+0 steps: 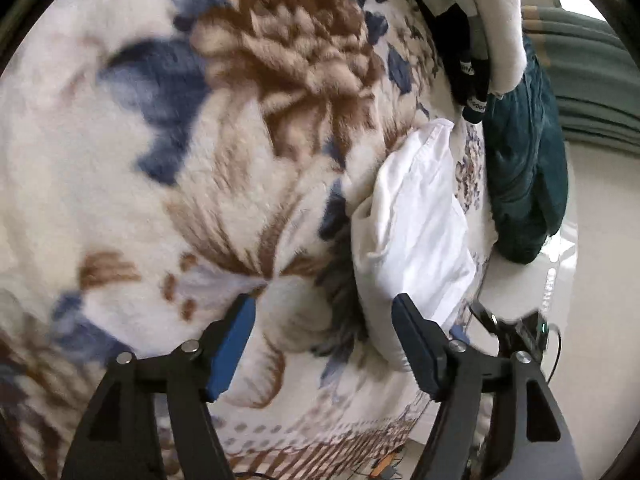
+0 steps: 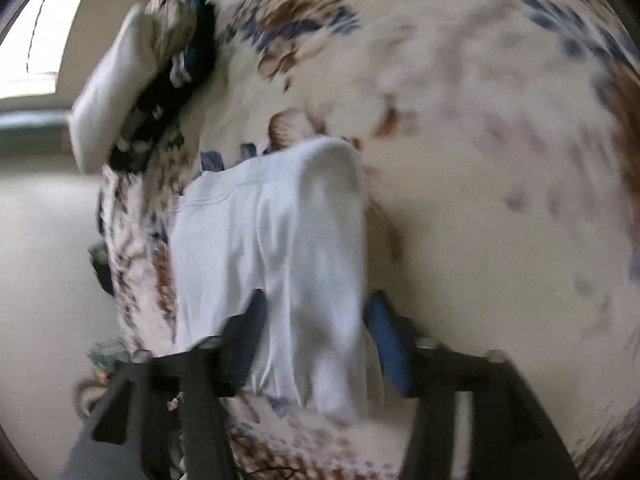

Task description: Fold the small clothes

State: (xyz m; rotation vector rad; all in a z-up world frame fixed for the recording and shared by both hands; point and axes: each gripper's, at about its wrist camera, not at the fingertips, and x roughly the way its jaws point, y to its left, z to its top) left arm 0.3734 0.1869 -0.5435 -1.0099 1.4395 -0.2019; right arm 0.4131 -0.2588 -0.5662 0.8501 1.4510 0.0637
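A folded white garment point(image 1: 412, 220) lies on a fleecy blanket with a brown and blue flower pattern point(image 1: 200, 160), near the blanket's right edge. My left gripper point(image 1: 322, 304) is open over the blanket just left of the garment, and nothing is between its blue pads. In the blurred right wrist view the same white garment point(image 2: 288, 220) runs between the fingers of my right gripper point(image 2: 316, 304). Its jaws stand apart on either side of the fold, and the cloth rests on the blanket point(image 2: 480, 160).
A dark green garment point(image 1: 524, 180), black-and-white clothes point(image 1: 468, 72) and a white fluffy piece point(image 1: 504, 20) lie along the blanket's edge beyond the white garment. Pale floor point(image 1: 600, 280) lies past that edge. Cables point(image 1: 384, 468) show below the blanket.
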